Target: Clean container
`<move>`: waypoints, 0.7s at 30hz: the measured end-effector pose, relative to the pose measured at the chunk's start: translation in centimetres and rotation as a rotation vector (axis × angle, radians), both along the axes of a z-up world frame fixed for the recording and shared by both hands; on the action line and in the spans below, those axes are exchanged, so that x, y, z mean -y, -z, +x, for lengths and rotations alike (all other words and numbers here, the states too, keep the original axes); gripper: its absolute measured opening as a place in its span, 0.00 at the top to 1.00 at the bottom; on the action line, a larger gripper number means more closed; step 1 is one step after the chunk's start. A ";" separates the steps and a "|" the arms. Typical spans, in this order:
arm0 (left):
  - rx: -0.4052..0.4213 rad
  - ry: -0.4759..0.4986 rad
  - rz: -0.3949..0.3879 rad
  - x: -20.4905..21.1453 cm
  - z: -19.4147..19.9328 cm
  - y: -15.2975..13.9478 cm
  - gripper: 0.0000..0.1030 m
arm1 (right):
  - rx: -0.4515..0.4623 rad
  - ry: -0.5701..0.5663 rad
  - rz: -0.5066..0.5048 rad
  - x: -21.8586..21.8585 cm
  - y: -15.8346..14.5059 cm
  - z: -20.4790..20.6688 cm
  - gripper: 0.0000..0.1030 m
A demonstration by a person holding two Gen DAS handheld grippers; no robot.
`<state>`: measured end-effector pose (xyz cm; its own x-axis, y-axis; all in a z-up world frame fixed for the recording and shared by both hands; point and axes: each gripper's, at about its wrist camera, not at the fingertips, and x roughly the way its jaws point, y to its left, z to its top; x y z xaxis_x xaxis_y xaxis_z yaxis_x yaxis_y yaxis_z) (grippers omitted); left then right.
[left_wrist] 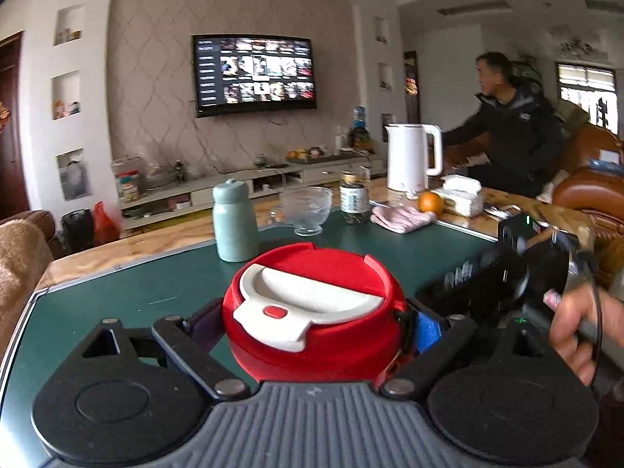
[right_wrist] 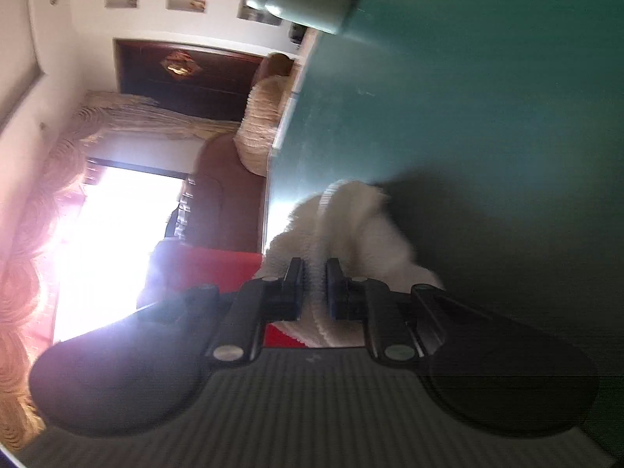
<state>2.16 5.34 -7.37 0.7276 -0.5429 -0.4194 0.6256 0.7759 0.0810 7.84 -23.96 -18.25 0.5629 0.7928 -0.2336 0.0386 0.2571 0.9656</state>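
Observation:
A red round container (left_wrist: 312,335) with a white flip lid (left_wrist: 308,300) stands on the green table mat (left_wrist: 117,312), close in the left wrist view. My left gripper (left_wrist: 316,325) is shut on it, a pad pressed on each side just under the lid. In the right wrist view, rolled sideways, my right gripper (right_wrist: 315,284) is shut on a fluffy white cloth (right_wrist: 358,226) that bunches out past the fingertips. The container's red side (right_wrist: 210,269) shows just beside that cloth. A hand (left_wrist: 577,319) holds the right tool at the container's right.
Behind the container stand a sage-green bottle (left_wrist: 234,222), a glass bowl (left_wrist: 306,206), a dark jar (left_wrist: 354,199), a pink cloth (left_wrist: 397,218), an orange (left_wrist: 430,202), a tissue pack (left_wrist: 460,195) and a white kettle (left_wrist: 409,156). A person (left_wrist: 514,128) sits at the back right.

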 end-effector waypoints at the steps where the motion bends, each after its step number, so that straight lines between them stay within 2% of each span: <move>1: -0.003 0.018 0.008 -0.1 0.1 0.0 0.08 | 0.028 0.001 0.046 0.2 -0.6 0.0 0.85; 2: -0.005 0.034 0.018 -0.1 0.2 -0.1 0.08 | 0.050 0.001 0.071 0.3 -1.2 0.1 0.85; 5: -0.022 0.070 0.033 -0.1 0.9 -0.4 0.08 | 0.043 -0.005 -0.019 -0.2 -1.6 0.9 0.85; 8: -0.035 0.095 0.041 0.0 1.6 -0.4 0.08 | -0.074 -0.028 -0.059 -0.4 1.3 2.0 0.86; 11: -0.060 0.110 0.047 0.2 2.4 -0.6 0.07 | -0.086 -0.023 -0.045 -0.1 2.4 1.4 0.86; 13: -0.087 0.088 0.061 0.7 3.0 -0.8 0.05 | -0.084 -0.014 -0.038 0.2 2.4 1.0 0.86; 14: -0.104 0.071 0.068 1.1 3.3 -0.9 0.00 | -0.082 -0.011 -0.038 0.2 2.4 0.8 0.86; 18: -0.150 -0.017 0.087 1.9 3.4 -1.2 0.00 | -0.083 -0.011 -0.043 0.3 2.6 0.4 0.86; 21: -0.172 -0.098 0.062 1.4 2.4 -1.3 0.00 | -0.081 -0.010 -0.046 0.6 2.2 0.4 0.86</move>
